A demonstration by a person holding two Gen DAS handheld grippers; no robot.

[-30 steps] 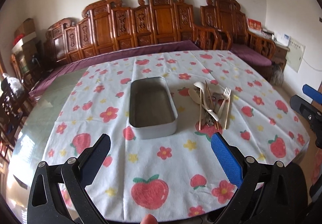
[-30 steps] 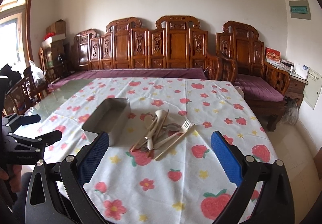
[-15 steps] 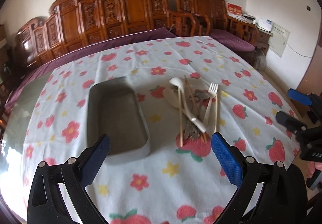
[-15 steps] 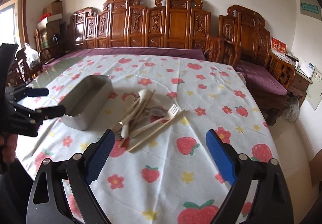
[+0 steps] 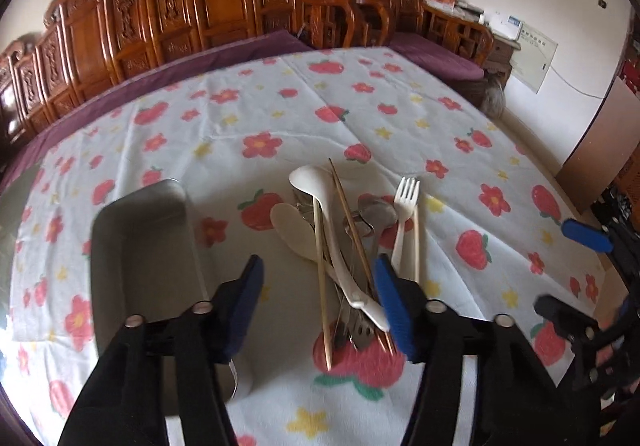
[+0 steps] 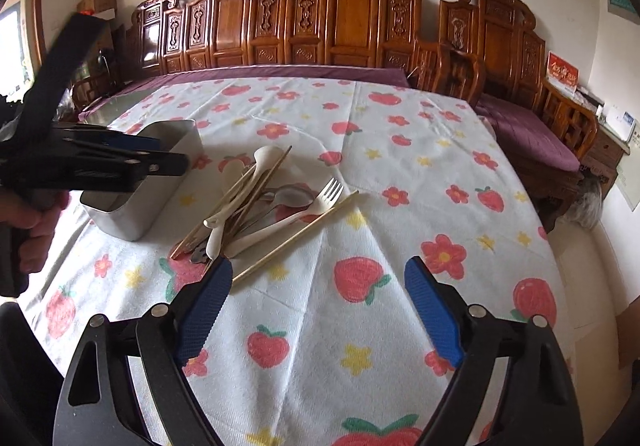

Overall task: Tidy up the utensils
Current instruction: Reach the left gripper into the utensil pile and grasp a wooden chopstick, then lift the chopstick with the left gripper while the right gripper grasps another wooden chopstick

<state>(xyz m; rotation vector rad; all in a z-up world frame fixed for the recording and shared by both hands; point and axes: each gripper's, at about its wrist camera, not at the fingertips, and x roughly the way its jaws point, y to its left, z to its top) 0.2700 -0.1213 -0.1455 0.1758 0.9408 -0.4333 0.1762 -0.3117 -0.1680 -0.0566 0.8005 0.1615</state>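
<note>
Left gripper [image 5: 318, 278] closing, jaws much narrower than a second ago, nothing pinched yet; it has dropped closer over the utensil pile [image 5: 348, 246] beside the metal tray [image 5: 136, 246]. Right gripper [image 6: 318, 286] also nearer, closing slightly but wide, empty, above the tablecloth [image 6: 360, 326] by a chopstick [image 6: 296, 236].

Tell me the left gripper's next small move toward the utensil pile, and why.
Probably ease the left gripper down onto the white spoon atop the pile: its jaws are closing with nothing pressed between them yet, the spoon handle lies between its fingertips, and the metal tray sits empty beside it.
</note>
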